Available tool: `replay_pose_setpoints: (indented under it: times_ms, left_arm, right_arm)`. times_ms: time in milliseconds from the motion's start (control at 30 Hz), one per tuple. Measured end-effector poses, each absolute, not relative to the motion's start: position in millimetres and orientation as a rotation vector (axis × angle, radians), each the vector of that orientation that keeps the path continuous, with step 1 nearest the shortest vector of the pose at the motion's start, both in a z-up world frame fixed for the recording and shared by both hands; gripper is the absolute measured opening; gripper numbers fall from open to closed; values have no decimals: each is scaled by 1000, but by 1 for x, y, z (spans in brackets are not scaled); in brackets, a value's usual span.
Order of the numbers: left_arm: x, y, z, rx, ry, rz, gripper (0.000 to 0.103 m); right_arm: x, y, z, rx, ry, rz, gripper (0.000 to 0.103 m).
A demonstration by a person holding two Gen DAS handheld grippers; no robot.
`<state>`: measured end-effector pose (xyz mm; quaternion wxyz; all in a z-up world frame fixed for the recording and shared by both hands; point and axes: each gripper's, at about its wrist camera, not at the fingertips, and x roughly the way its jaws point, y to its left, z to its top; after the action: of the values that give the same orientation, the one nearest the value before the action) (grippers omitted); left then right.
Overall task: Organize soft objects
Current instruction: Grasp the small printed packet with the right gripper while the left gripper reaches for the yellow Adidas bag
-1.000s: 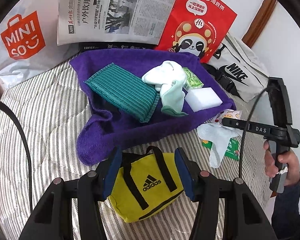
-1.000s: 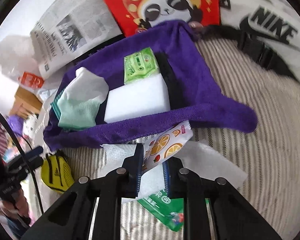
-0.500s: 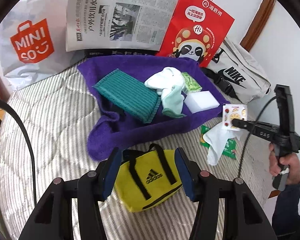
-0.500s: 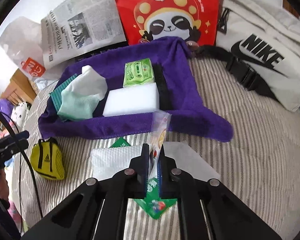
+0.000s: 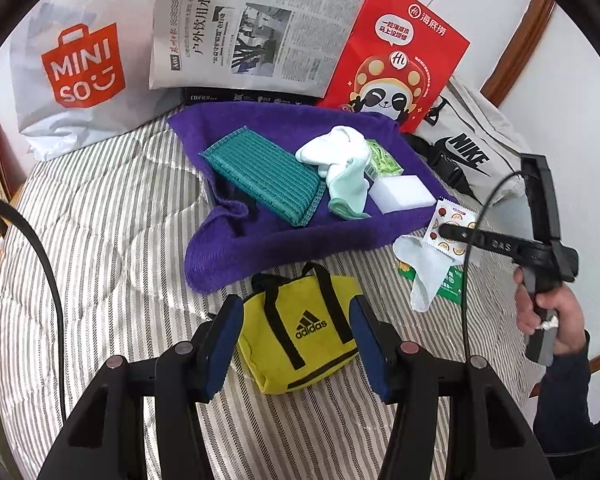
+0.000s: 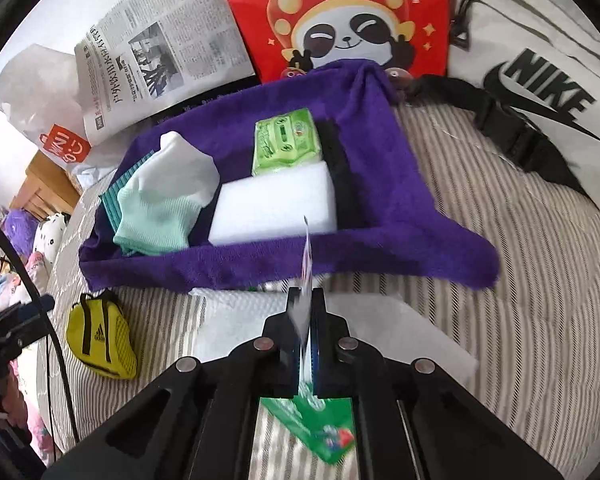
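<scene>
My right gripper (image 6: 307, 344) is clamped on a flat white sachet (image 5: 454, 228) printed with orange slices and red fruit, lifted just off the striped bed (image 5: 112, 232) at the near edge of the purple towel (image 5: 284, 240). Its jaws have just been closing, and the sachet is pinched between them. My left gripper (image 5: 296, 344) stands open, its pads either side of the yellow bag (image 5: 300, 328) without pressing it.

The left wrist view shows the sachet's printed face and the person's hand (image 5: 548, 316) on the right handle. The right wrist view shows the sachet only edge-on, a thin blurred sliver, plus the white paper towel (image 6: 236, 316) and green packet (image 6: 320, 432) lying beneath.

The sachet's long axis runs forward from the gripper, its free end toward the white sponge (image 6: 276, 208) on the towel.
</scene>
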<state>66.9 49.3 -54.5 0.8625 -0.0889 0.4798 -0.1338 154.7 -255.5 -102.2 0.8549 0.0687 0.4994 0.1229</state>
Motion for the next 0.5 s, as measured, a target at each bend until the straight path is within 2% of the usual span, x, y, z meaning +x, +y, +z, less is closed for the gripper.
replay_pose_setpoints:
  times_ms: [500]
  left_arm:
    - [54,39,-60,-125,1000,-279,53]
  right_arm:
    - [133,-255,-89,92,970,260,4]
